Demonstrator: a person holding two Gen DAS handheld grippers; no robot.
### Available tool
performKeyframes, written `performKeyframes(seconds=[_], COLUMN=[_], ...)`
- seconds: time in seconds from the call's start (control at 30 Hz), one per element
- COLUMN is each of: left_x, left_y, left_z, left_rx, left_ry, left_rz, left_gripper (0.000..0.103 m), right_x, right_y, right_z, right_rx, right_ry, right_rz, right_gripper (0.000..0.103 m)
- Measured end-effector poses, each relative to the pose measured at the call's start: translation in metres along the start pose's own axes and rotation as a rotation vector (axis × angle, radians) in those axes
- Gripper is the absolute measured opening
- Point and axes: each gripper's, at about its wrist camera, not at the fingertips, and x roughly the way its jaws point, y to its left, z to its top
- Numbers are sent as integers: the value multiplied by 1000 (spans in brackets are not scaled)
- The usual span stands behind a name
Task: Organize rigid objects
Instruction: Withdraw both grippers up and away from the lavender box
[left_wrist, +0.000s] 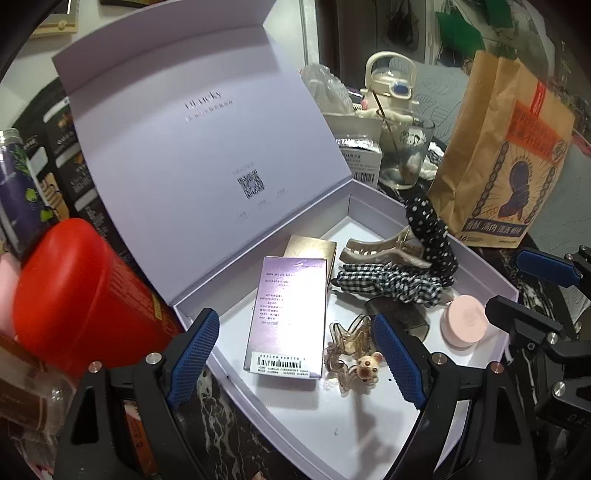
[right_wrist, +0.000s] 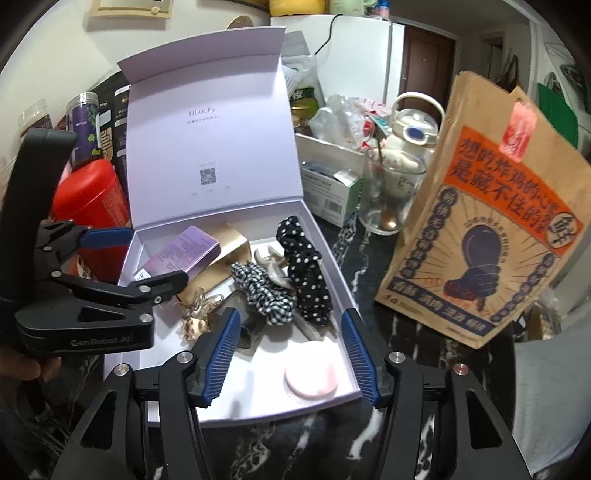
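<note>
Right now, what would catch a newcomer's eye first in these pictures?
The open lavender box in the middle, its lid standing up, with a purple carton, hair clips and scrunchies inside. To its right stands a brown paper bag with bold orange print. A red canister sits to the box's left.

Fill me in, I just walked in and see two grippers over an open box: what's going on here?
A person is sorting small things into a lavender box with its lid up. Both handheld grippers hover over it, open and holding nothing: the left gripper above the purple carton and the bear hair clip, the right gripper above the pink round case. Scrunchies and a beige claw clip already lie inside. A paper bag and a glass stand outside the box.
</note>
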Motion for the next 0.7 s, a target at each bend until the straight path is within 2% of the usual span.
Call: performKeyframes(seconds=[0.07, 0.2, 0.3, 0.43, 0.7], left_x=[-9, -30, -47, -69, -109], left_y=[1, 2, 1, -2, -10], left_z=[1, 3, 4, 3, -5], left_rx=[-9, -20, -16, -3, 17], left_ry=[-11, -62, -95, -130, -181], left_rz=[2, 14, 26, 29, 17], left_gripper=[92, 98, 98, 98, 98], right_x=[-6, -23, -39, -64, -96], right_y=[0, -1, -1, 0, 2], right_z=[0, 1, 1, -1, -7], right_rx=[-2, 5, 7, -4, 17], right_ry=[-8, -38, -67, -112, -141], right_rz=[-17, -29, -58, -95, -121], right_gripper=[67, 70, 83, 84, 86])
